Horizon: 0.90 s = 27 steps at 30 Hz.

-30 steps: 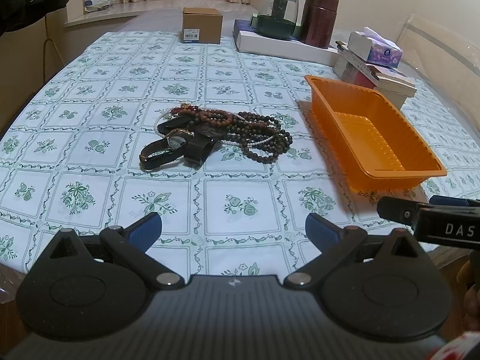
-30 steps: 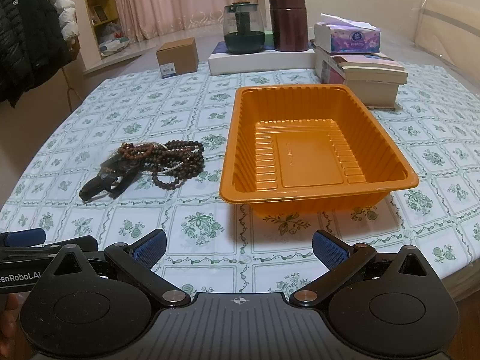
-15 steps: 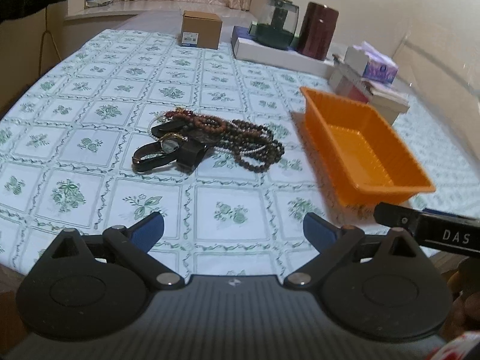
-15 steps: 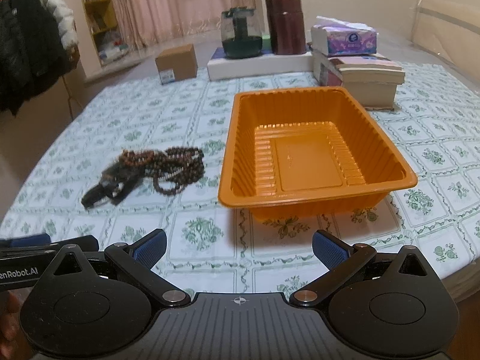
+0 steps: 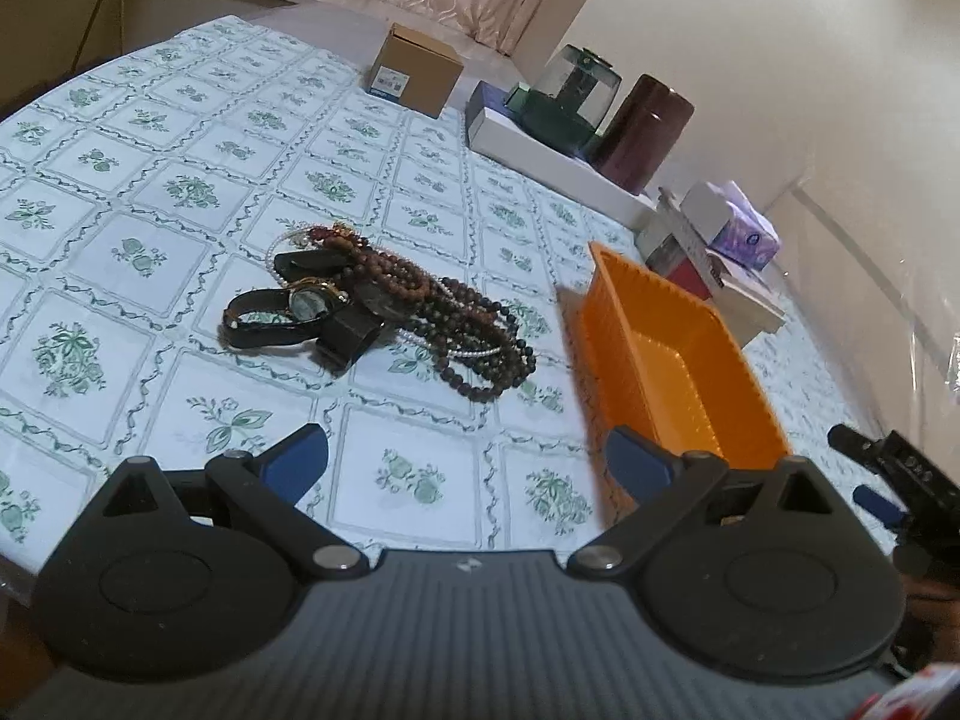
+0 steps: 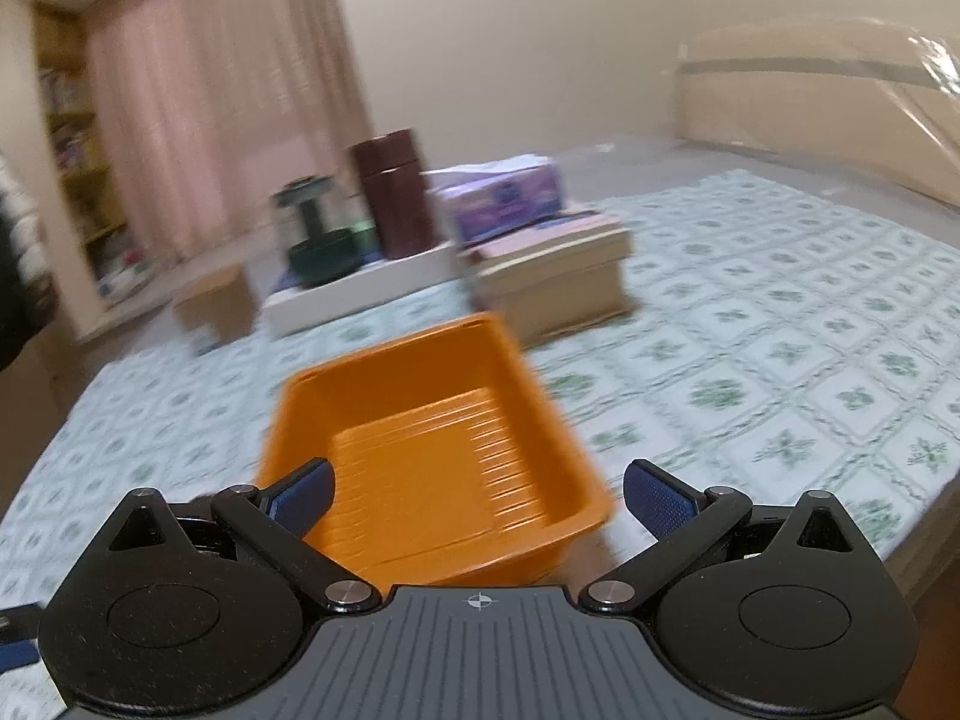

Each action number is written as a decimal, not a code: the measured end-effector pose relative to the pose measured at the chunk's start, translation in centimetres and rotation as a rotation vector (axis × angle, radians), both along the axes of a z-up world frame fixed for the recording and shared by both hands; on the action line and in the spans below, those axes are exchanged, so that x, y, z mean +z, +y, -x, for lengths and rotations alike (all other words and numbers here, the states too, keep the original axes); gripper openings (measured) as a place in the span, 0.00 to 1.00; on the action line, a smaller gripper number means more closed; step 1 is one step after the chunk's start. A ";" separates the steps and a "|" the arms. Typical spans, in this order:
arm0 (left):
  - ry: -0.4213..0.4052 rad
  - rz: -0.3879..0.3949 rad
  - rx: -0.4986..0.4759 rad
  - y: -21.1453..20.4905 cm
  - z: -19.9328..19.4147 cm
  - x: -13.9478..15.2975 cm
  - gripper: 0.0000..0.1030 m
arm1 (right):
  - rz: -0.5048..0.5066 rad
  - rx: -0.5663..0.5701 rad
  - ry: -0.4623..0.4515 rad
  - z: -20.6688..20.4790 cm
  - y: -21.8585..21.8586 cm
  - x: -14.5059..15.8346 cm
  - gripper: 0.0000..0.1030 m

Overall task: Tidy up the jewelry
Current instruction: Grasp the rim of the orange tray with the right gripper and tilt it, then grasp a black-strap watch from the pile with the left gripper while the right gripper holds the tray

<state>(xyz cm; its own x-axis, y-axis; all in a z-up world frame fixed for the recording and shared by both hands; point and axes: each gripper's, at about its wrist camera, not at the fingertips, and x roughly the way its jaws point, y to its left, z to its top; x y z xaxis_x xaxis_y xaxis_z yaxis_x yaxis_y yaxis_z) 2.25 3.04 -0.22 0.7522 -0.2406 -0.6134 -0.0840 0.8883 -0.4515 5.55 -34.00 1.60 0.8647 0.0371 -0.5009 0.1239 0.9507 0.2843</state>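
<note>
A pile of jewelry lies on the patterned tablecloth: dark bead necklaces [image 5: 462,324] tangled with a black-strapped wristwatch [image 5: 300,309]. An empty orange plastic tray [image 5: 678,360] stands to its right; it also shows, blurred, in the right wrist view [image 6: 432,444]. My left gripper [image 5: 468,462] is open and empty, held above the table short of the pile. My right gripper [image 6: 477,489] is open and empty, above the tray's near end. The pile is out of the right wrist view.
At the table's far side stand a cardboard box [image 5: 414,72], a white flat box [image 5: 552,156] bearing a glass-domed item [image 5: 570,96], a dark brown canister [image 5: 645,132], a tissue box [image 5: 732,225] and stacked books [image 6: 552,264]. The table edge [image 6: 924,540] is near right.
Both grippers have tilted and moved forward. The left now looks closer at the jewelry pile. The right has swung right and moved over the tray; the pile has left its view. Both stay open.
</note>
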 end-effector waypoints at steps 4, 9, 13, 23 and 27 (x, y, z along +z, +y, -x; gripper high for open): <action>-0.002 -0.028 -0.004 -0.3 -0.6 -0.4 0.95 | -0.032 -0.020 0.040 -2.1 -2.5 -2.1 0.79; -0.007 -0.013 0.010 -0.2 -1.2 -1.0 0.95 | -0.072 0.009 0.075 -3.9 -3.9 -4.6 0.59; -0.004 -0.016 0.001 -0.5 -2.0 -1.4 0.95 | -0.123 0.021 0.091 -4.9 -4.2 -6.2 0.41; 0.009 0.001 -0.014 -1.4 -3.1 -2.4 0.95 | -0.225 0.012 0.103 -5.8 -4.7 -7.0 0.16; 0.010 -0.013 -0.004 -1.2 -3.2 -2.5 0.95 | -0.193 0.019 0.098 -5.6 -4.2 -6.4 0.10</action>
<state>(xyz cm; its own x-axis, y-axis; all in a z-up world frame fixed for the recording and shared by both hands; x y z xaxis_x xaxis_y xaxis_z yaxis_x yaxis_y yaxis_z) 5.42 1.87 -2.68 0.7447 -0.2358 -0.6244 -0.0848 0.8945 -0.4389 11.16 -38.22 -4.79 0.8107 0.1560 -0.5642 0.1427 0.8821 0.4489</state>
